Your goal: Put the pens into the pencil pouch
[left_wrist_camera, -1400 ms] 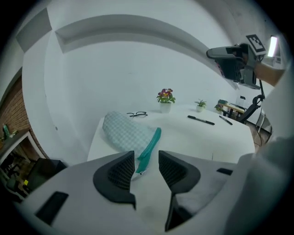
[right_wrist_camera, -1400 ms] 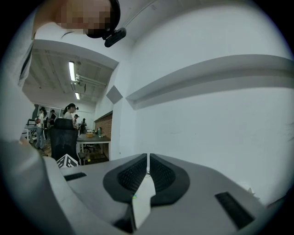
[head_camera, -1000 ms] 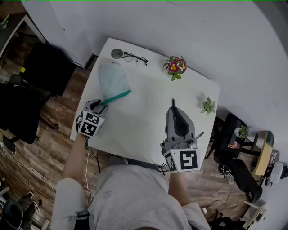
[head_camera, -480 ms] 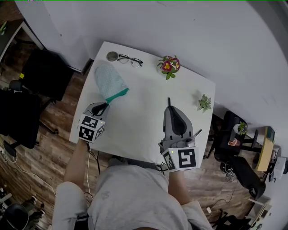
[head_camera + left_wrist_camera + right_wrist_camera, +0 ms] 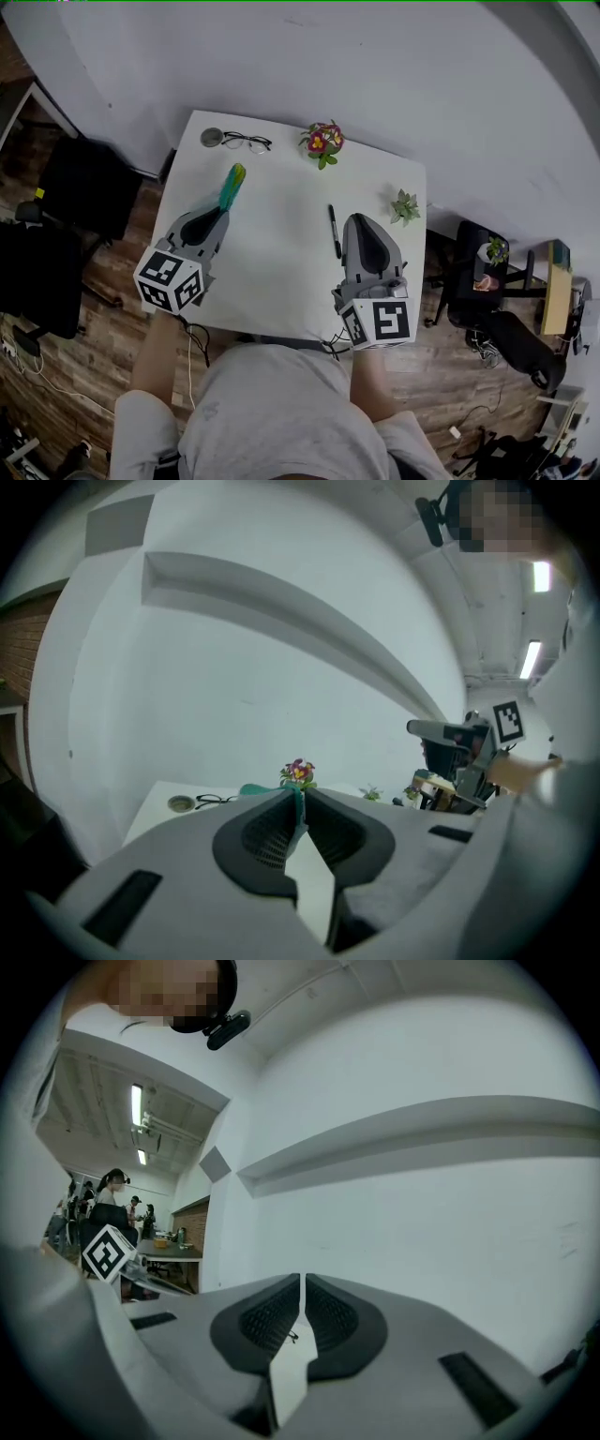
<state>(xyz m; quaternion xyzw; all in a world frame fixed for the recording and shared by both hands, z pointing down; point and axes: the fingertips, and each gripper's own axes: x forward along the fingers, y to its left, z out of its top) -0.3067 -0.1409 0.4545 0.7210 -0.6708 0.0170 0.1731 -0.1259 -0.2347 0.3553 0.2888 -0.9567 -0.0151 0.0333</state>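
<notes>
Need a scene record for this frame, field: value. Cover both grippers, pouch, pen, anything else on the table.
left gripper: jaws just closed, clamped on the teal edge of the pencil pouch
pencil pouch: held up off the table, seen edge-on
right gripper: jaws together, nothing between them
pen: lying on the table, just left of the right gripper, not in the pouch
other: glasses, flower pot, small plant

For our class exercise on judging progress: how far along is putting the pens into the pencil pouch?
Done: nothing visibly packed. In hand: the left claw has just closed on the pencil pouch and holds it clear of the table. Left: the one black pen in view lies on the table beside the right claw, whose jaws are together and empty; it has yet to go in.
</notes>
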